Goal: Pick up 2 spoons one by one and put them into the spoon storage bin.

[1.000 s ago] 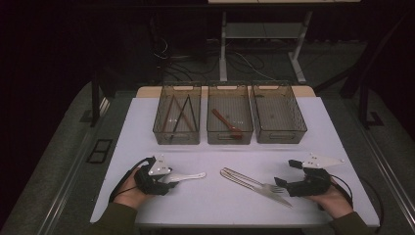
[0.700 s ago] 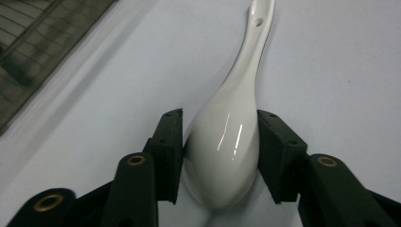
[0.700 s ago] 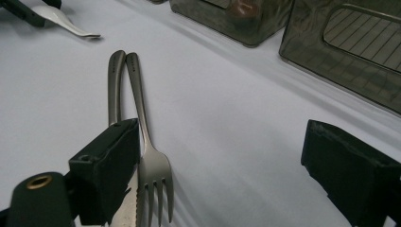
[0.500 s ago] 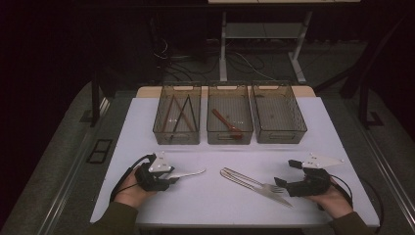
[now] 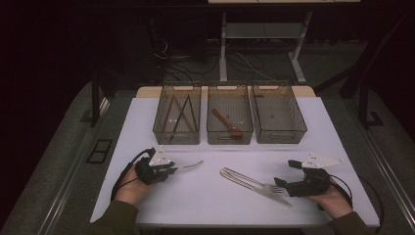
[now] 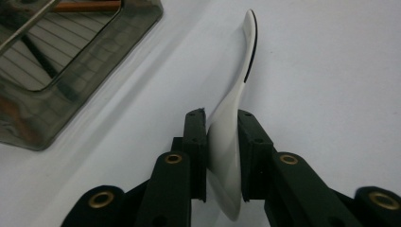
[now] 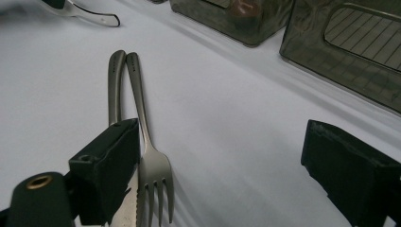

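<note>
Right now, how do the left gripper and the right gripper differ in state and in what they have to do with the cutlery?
The left gripper has just been closing, and its pads press on the white spoon; the right gripper stands wide open and grips nothing. The left gripper holds the spoon on edge, while the fork and knife lie flat by one pad of the right gripper. Both sit low at the white table, near its front edge.

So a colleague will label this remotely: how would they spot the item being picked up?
On the white table, look at the near left, in front of the leftmost grey bin. The left hand-held gripper is clamped on a white plastic spoon; the neighbouring fork and knife are metal.
</note>
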